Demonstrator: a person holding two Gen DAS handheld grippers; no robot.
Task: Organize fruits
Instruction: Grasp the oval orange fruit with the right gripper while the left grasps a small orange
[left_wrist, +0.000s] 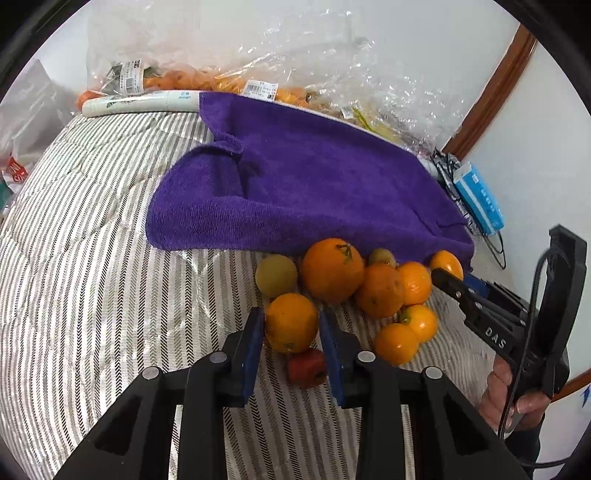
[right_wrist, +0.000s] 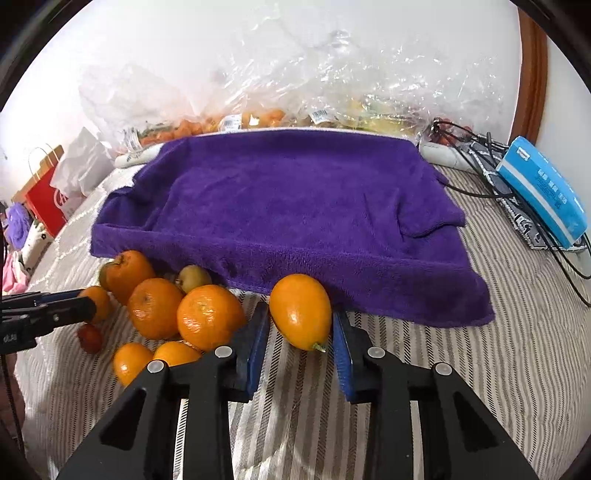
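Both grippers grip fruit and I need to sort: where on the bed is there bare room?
Free: striped bedding left of the purple towel, toward the white tube; also the strip in the right wrist view between towel and blue box. Crowded: fruit pile at the towel's near edge, plastic bags behind.

The right gripper (right_wrist: 301, 325) jaws clamp an oval orange fruit (right_wrist: 300, 311) just before the purple towel (right_wrist: 288, 206).

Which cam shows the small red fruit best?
Left wrist: the small red fruit lies close, between the left gripper fingers, just below the orange it grips. Right wrist shows it small, near the frame's left edge.
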